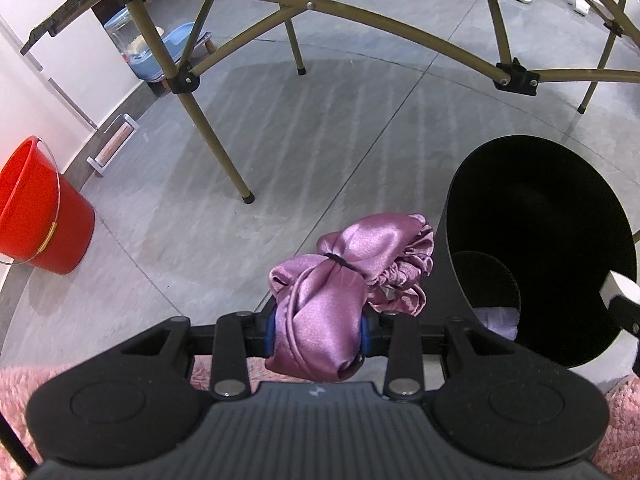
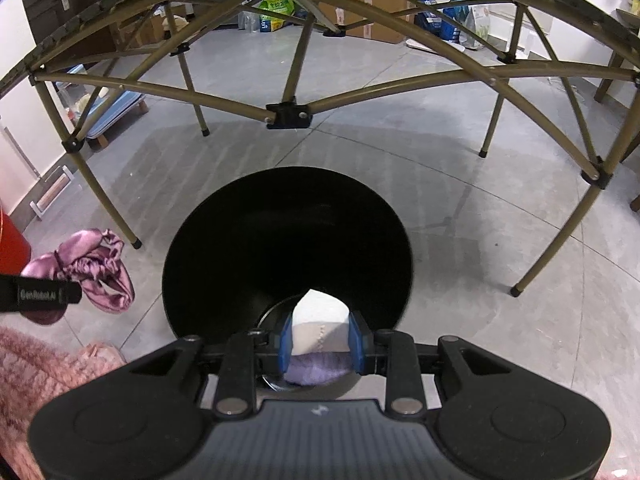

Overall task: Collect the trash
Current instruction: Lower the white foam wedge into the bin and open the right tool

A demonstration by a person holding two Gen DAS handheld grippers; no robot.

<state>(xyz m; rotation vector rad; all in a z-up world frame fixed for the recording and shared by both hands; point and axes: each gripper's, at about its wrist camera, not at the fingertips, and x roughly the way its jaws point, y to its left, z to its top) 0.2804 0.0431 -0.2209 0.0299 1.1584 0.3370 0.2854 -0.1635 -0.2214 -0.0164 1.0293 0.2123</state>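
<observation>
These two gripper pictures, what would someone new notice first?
The shiny purple cloth bunched between the left gripper fingers, held just beside the black bin. Next, the white tissue pinched in the right gripper right over that bin's dark mouth. A bright red bucket stands on the floor at far left.

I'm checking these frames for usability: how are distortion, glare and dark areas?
Left wrist: fisheye bends the table frame; sheen on the pink satin cloth; black bin interior nearly featureless. Right wrist: same curvature; white tissue sharp; bin dark.
</observation>
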